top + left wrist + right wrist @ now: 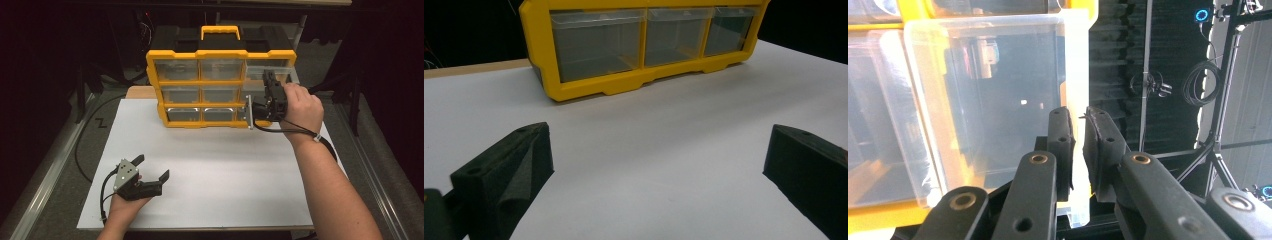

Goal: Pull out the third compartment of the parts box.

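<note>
currently the right gripper (1078, 150) is clamped on the front lip of the clear plastic drawer (988, 95), apparently partly drawn from the yellow-framed organiser cabinet (220, 80). next: straight, level pull. left gripper (654, 170) idle, jaws apart.

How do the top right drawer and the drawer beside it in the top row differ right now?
The top right drawer sticks out of the yellow organizer; the top middle drawer sits flush. The right gripper is shut on the top right drawer's front wall; nothing touches the top middle drawer. Both are clear plastic, and I see nothing inside either.
</note>
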`<state>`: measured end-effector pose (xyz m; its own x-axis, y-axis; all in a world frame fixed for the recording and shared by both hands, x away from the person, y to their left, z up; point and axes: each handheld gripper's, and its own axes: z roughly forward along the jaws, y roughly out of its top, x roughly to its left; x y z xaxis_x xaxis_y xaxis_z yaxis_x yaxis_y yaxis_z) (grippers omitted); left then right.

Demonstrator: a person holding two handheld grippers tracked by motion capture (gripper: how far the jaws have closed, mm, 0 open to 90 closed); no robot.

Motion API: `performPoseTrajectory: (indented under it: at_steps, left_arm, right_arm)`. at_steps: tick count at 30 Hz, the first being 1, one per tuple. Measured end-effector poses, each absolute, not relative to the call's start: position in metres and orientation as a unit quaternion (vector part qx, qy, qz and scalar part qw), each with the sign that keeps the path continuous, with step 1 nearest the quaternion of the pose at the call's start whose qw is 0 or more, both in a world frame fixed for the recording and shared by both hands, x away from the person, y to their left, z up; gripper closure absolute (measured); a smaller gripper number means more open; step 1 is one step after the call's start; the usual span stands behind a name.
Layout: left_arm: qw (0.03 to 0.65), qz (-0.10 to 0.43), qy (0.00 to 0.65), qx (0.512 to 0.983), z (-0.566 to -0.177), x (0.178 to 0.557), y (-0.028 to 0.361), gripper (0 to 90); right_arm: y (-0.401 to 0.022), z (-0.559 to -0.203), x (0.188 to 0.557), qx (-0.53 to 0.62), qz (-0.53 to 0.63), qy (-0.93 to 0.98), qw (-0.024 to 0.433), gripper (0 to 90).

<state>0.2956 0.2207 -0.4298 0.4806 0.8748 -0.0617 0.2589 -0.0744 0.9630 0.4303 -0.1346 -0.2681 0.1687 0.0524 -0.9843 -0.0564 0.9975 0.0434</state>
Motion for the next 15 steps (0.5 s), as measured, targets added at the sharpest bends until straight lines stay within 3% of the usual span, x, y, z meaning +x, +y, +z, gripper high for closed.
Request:
performPoseTrajectory:
  at_steps: [15]
  left_arm:
    - [0.531,0.29,0.421,0.676,-0.43,0.296,0.223,0.5]
  right_arm:
    - [-0.136,-0.266,0.417,0.002,0.048,0.656,0.753,79.6]
